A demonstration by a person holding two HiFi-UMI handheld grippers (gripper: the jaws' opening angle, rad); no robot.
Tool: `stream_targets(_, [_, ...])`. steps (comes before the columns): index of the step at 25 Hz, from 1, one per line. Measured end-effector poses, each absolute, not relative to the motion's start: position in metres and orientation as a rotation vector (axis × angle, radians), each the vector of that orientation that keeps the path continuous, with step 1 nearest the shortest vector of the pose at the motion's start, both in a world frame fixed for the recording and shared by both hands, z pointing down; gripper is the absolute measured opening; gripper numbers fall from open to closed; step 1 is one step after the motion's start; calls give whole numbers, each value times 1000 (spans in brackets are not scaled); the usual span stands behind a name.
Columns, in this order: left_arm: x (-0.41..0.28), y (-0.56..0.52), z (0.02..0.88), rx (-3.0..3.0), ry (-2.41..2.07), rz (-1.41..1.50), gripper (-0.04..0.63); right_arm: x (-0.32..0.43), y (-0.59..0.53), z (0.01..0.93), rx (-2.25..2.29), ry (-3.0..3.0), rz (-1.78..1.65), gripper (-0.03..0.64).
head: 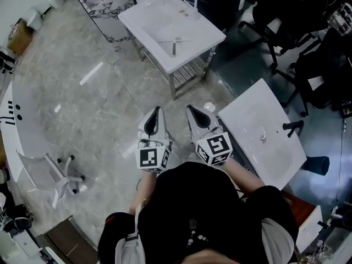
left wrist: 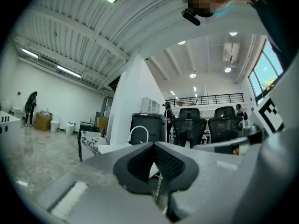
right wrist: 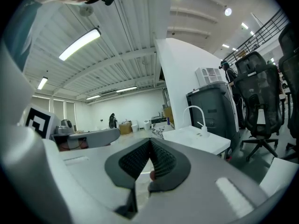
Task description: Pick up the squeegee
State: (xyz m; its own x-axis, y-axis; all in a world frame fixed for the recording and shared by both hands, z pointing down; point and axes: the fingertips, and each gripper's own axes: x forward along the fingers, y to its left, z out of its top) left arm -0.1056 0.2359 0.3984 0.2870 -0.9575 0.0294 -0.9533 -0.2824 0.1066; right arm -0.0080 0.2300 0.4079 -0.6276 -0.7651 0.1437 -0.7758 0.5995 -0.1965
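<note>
Looking down past the person's dark top, I have both grippers close in and side by side. The left gripper (head: 157,113) and the right gripper (head: 192,112) each have their jaws pressed together with nothing between them. Each gripper view shows the ribbed pads meeting along a single seam.

The near corner of a slanted white table (head: 258,147) sits just beside the right gripper, so that side is tight. To the left the marble floor (head: 104,103) lies wide open. Down at the left is a white wheeled chair (head: 47,172), with a curved white counter (head: 14,131) along the frame's edge, both well apart from the grippers. Bare floor also runs straight ahead to the white sink table (head: 203,29). Its near corner points toward me, with metal legs and a shelf below. Black office chairs (head: 286,15) crowd the far right, beyond both tables.

The squeegee (head: 174,47) lies flat on the sink table, close to its near edge and well apart from both grippers. It is small in the head view. As best I can read it, the handle's long axis runs near to far, its free end toward me, and a thin blade crosses it left to right at the far end.
</note>
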Motion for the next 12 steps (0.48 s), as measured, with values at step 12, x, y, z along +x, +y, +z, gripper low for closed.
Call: stream_targets(12, [-145, 153, 399, 2485, -1723, -71, 2, -47, 154, 409, 1424, -2702, 365, 2])
